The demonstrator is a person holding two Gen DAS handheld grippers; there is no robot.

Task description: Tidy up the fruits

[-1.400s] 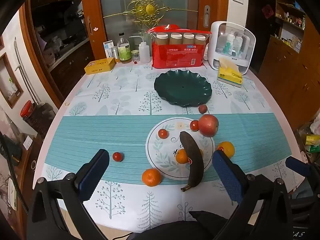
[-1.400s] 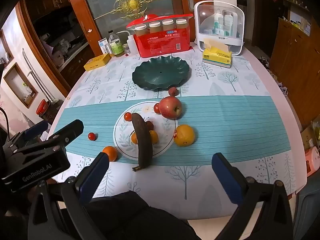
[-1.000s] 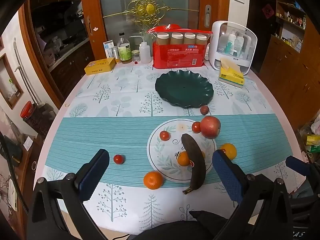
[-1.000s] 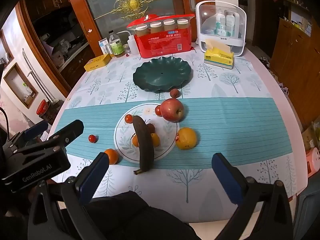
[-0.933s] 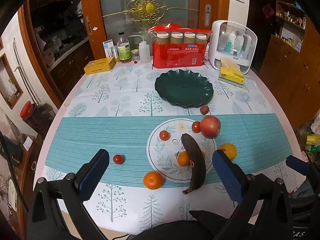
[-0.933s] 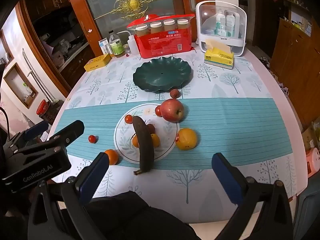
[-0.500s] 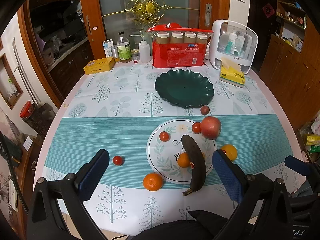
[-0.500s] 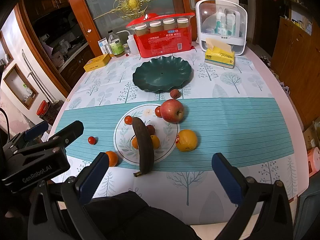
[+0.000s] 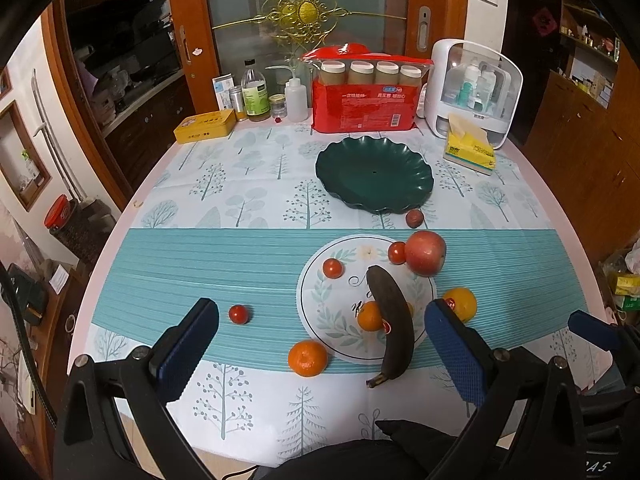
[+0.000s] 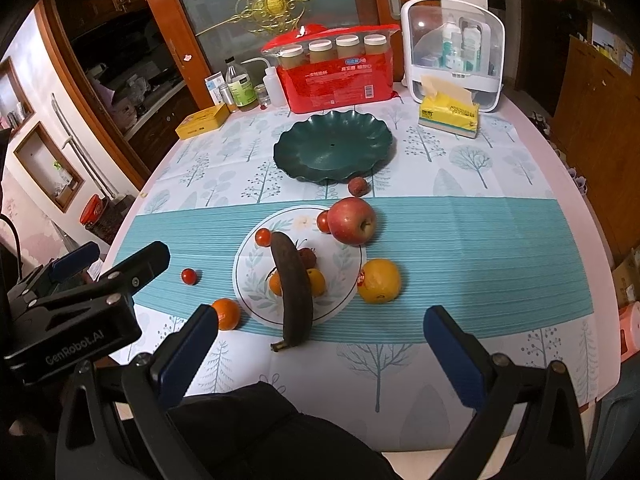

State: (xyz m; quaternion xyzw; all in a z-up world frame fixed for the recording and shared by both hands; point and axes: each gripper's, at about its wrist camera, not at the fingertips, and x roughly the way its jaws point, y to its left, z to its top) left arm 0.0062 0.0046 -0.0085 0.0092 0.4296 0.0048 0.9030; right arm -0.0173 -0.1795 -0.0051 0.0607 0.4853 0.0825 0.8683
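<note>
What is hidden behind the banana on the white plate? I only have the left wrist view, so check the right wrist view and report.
Observer: A small dark red fruit lies on the white plate, tucked against the banana on the side toward the apple. The banana hides it from your view.
Operator: Now report the right gripper's state.
Observer: The right gripper is open, with nothing between its fingers. It is held over the near edge of the table.
</note>
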